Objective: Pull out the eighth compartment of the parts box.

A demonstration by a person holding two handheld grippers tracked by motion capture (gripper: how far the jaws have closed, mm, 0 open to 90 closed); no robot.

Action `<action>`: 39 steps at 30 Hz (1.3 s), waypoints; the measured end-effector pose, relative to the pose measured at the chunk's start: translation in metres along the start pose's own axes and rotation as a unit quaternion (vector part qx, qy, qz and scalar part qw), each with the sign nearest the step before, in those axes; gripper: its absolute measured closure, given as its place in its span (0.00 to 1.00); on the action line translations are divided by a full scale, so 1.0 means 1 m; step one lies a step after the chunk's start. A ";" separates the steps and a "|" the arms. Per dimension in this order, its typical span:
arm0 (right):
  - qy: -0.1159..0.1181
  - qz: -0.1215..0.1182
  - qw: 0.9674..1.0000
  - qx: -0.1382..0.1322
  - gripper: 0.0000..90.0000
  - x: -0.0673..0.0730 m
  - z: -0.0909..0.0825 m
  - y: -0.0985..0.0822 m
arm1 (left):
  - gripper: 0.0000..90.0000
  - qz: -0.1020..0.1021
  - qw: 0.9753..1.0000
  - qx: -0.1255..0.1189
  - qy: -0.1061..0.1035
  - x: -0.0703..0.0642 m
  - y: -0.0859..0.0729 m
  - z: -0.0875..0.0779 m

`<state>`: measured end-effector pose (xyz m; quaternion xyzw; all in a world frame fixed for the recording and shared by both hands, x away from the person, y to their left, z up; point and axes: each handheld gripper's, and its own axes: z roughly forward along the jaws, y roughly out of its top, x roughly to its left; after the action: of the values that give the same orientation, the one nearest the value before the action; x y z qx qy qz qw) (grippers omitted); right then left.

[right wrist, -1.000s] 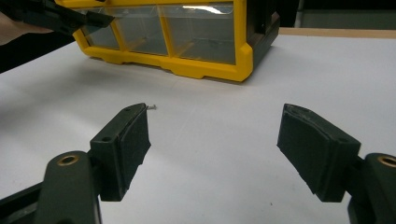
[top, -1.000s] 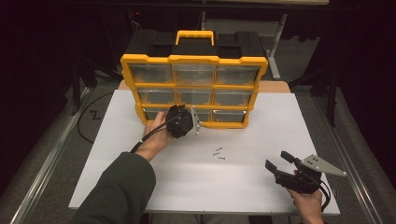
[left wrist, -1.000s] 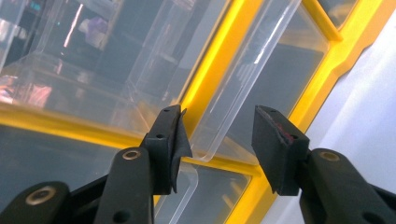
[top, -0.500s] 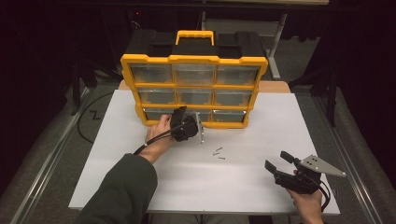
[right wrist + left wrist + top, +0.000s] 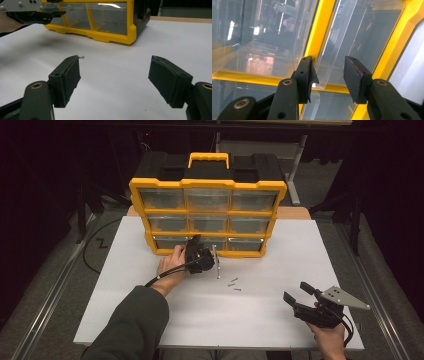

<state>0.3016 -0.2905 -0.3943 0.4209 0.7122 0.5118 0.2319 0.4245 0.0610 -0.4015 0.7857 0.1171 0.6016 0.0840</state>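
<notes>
- Drawer pull (image 5: 322, 82) of a clear drawer in the bottom row of the yellow organizer (image 5: 207, 184), left of the row's middle, sits between the jaws of the left gripper (image 5: 328, 75).
- Left gripper (image 5: 200, 256) is held against the near face of the organizer, low down by the white table (image 5: 280, 320), with the person's left hand (image 5: 172, 265) behind it.
- Its jaws have just been closing; in the left gripper view the clear lip of the pull lies just beside the left pad, while the right pad stands apart from it, so the claw is partly spread and not yet pinching.
- Right gripper (image 5: 300, 297) hovers over the near right part of the table, well apart from the organizer, its jaws spread wide with nothing between them (image 5: 113, 75).
- Small screws (image 5: 233, 284) lie on the table near the organizer's front, between the two grippers.
</notes>
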 end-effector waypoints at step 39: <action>-0.003 -0.024 1.000 -0.008 0.30 0.005 -0.002 0.002 | 0.83 0.055 0.997 0.014 0.061 -0.014 0.003 0.003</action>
<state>0.2981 -0.2873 -0.3916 0.4034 0.7170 0.5109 0.2493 0.4244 0.0543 -0.4145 0.7540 0.0872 0.6502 0.0330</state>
